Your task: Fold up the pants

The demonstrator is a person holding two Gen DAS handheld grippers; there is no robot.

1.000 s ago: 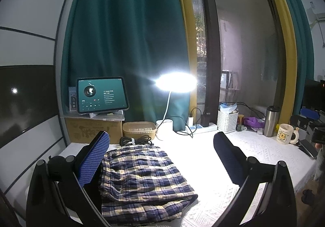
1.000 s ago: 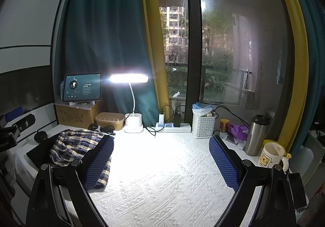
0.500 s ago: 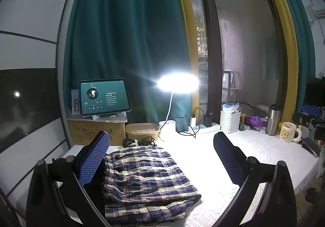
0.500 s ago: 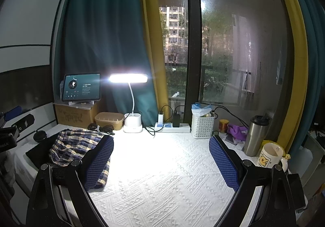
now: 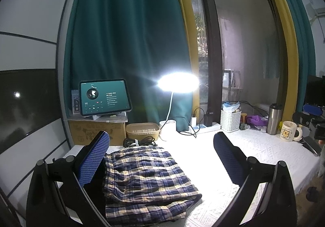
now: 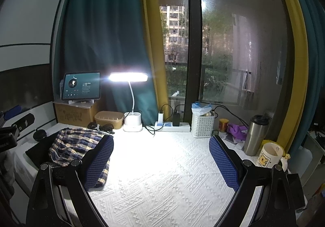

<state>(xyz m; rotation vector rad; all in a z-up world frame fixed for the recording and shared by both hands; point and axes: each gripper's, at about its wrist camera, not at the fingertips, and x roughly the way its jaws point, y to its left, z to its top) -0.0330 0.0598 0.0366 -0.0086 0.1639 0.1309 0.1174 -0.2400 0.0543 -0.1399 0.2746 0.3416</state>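
Blue and cream plaid pants (image 5: pixel 146 178) lie folded in a flat stack at the left end of the white textured table cover (image 5: pixel 264 149). My left gripper (image 5: pixel 160 155) hovers above them, open, with nothing between its blue pads. In the right wrist view the same pants (image 6: pixel 75 145) show at the left, partly behind the left finger. My right gripper (image 6: pixel 161 157) is open over the bare middle of the cover (image 6: pixel 162 176) and holds nothing.
Along the back stand a tablet (image 5: pixel 104 97) on a cardboard box (image 5: pixel 97 131), a lit desk lamp (image 5: pixel 177 83), a tan box (image 5: pixel 142 130), a power strip (image 6: pixel 172 125) and a white basket (image 6: pixel 203 125). A steel tumbler (image 6: pixel 255 137) and mug (image 6: pixel 269 155) sit right.
The left gripper has tilted and drawn back slightly, so the pants sit a little lower and nearer in its view. The right view is almost unchanged. Both grippers stay open.
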